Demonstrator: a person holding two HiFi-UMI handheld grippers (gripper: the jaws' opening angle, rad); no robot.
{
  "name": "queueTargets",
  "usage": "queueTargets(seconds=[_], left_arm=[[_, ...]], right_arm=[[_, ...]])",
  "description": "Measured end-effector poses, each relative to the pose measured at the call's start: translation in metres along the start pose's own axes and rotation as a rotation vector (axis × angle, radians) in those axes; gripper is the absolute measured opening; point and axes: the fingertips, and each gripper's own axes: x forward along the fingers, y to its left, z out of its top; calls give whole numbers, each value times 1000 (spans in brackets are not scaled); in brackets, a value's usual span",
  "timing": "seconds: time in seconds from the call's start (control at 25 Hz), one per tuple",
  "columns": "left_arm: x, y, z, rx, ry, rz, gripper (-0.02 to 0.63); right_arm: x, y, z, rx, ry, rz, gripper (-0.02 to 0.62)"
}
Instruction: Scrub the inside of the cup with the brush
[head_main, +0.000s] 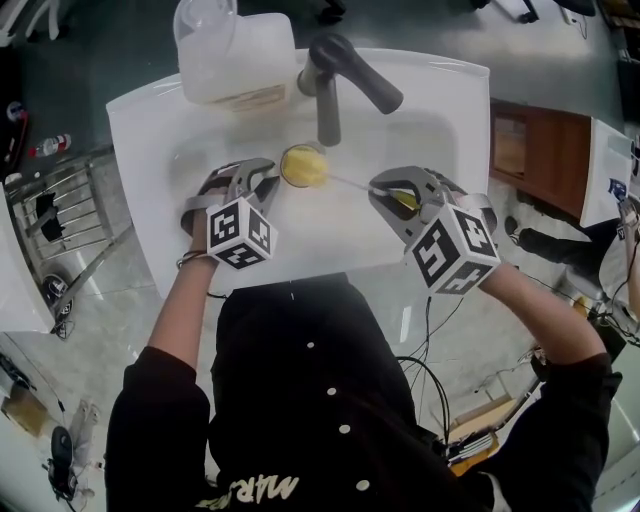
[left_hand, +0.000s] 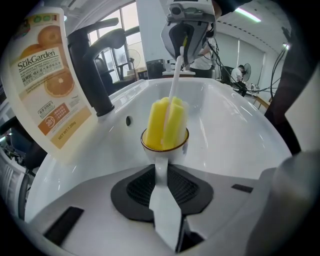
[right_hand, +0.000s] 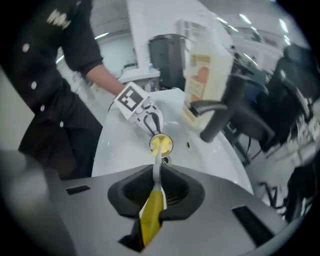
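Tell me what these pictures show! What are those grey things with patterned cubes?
A person holds grey tongs in each hand; the cubes are part of them. One picture comes from a camera on the person's head, the others from cameras on each tongs. Below is a white sink with a dark grey tap and a clear plastic jug. The left tongs pinch the handle of a small white gold-rimmed cup. The right tongs grip a brush with a yellow sponge head, which sits inside the cup.
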Motion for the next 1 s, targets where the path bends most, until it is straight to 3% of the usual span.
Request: queueTargets(seconds=[0.36,0.48,0.56,0.72,0.84,0.92,1.0], left_arm=[[0,-1,1,18,6,-5,91],[0,-1,2,35,12,-8,91],[0,-2,3,38,16,-11,91],[1,-2,5,53,22,-17,91],[0,-3,5,47,28,-20,91],[0,-2,5,34,30,-19,91],[-1,-2,6,33,30,-13,91]], right_arm=[[1,-1,23,-1017,104,-71,51],[11,4,24,-1277,144,-55,49],[19,8,23,-1388,181,-34,49],[35,12,23,-1511,236,-10,49],[45,13,23,-1522,262,-5,49],[48,11,26,-1435,264,-9,49],[49,9,29,-1207,238,-7,49]])
